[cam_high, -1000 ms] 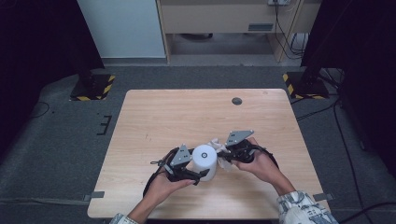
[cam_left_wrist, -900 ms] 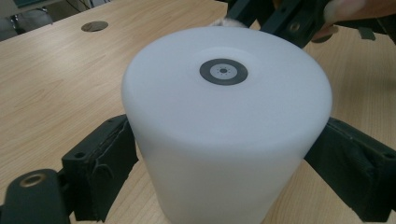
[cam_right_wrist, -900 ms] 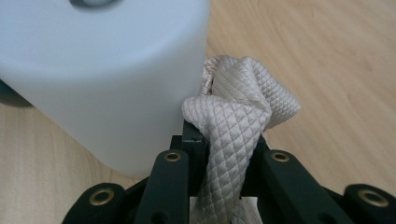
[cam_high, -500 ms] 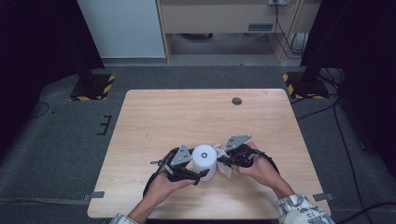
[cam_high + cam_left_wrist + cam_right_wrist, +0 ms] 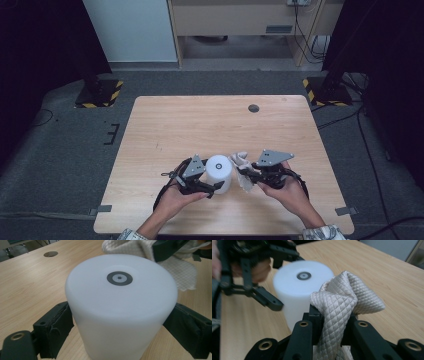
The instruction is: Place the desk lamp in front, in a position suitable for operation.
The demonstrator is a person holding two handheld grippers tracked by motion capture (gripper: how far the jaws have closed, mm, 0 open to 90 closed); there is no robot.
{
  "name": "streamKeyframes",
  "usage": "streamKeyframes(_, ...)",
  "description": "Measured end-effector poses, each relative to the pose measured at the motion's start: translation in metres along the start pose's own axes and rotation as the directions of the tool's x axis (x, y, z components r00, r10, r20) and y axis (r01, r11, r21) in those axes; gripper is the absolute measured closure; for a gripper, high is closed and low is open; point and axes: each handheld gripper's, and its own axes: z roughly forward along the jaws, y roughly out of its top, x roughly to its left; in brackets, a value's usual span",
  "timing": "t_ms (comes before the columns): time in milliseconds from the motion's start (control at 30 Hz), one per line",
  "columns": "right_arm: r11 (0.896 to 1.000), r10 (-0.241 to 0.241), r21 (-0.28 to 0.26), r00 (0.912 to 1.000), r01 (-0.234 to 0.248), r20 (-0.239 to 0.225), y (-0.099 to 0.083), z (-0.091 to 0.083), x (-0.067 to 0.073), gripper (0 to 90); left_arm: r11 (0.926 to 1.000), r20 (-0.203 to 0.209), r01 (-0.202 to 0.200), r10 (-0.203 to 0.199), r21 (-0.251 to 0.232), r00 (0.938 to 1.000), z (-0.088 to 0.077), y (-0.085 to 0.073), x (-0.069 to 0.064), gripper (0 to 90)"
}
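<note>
A white cylinder [image 5: 219, 172] with a small grey ring on its top stands upright near the table's front edge. My left gripper [image 5: 212, 186] is shut on it: in the left gripper view the black pads [image 5: 55, 331] press both sides of the cylinder [image 5: 120, 307]. Just right of the cylinder, my right gripper [image 5: 247, 176] is shut on a bunched beige quilted cloth [image 5: 241, 165]. In the right gripper view the cloth [image 5: 342, 302] bulges out above my right gripper [image 5: 333, 318], close beside the cylinder [image 5: 297, 290]. The cloth [image 5: 175, 270] also hangs behind the cylinder in the left gripper view.
The wooden table [image 5: 200, 125] has a round dark cable hole [image 5: 253, 108] at its far right. Black stands with yellow-striped feet [image 5: 97, 95] stand on the grey floor beyond the table's far corners.
My right gripper has moved a little to the right with the cloth, away from the cylinder's top. The left gripper and the cylinder have stayed in place.
</note>
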Motion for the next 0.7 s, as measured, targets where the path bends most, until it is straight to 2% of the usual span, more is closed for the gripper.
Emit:
streamKeyframes(33, 1.0, 0.0, 0.0, 1.0, 0.0, 0.0, 0.0, 0.0, 0.0, 77.3, 1.0, 0.0, 0.0, 0.0, 0.0, 1.0, 0.0, 0.0, 0.0, 9.0)
streamKeyframes(67, 0.999, 0.025, -0.03, 0.9997, -0.025, -0.002, -0.002, -0.003, 0.005, 77.4, 1.0, 0.0, 0.0, 0.0, 0.0, 1.0, 0.0, 0.0, 0.0, 9.0)
streamKeyframes(100, 0.999, 0.028, -0.034, 0.9996, -0.028, -0.005, -0.003, -0.003, 0.007, 77.4, 1.0, 0.0, 0.0, 0.0, 0.0, 1.0, 0.0, 0.0, 0.0, 9.0)
streamKeyframes(300, 0.999, 0.03, -0.014, 0.9995, -0.03, -0.015, -0.011, 0.003, 0.013, 77.1, 1.0, -0.001, 0.0, 0.0, 0.0, 1.0, 0.0, 0.0, 0.0, 9.0)
streamKeyframes(533, 0.994, 0.025, 0.108, 0.9996, -0.023, -0.016, -0.026, 0.025, 0.017, 77.0, 1.0, -0.003, 0.001, -0.001, 0.002, 1.0, -0.001, 0.0, 0.001, 9.0)
streamKeyframes(567, 0.994, 0.025, 0.108, 0.9996, -0.023, -0.016, -0.026, 0.025, 0.017, 77.0, 1.0, -0.003, 0.001, -0.001, 0.002, 1.0, -0.001, 0.0, 0.001, 9.0)
streamKeyframes(600, 0.989, 0.023, 0.143, 0.9997, -0.021, -0.012, -0.03, 0.03, 0.018, 77.1, 1.0, -0.004, 0.001, -0.001, 0.002, 1.0, -0.001, 0.0, 0.001, 9.0)
streamKeyframes(700, 0.987, 0.02, 0.162, 0.9998, -0.018, -0.009, -0.033, 0.034, 0.018, 77.1, 1.0, -0.005, 0.001, -0.001, 0.002, 1.0, -0.001, 0.0, 0.001, 9.0)
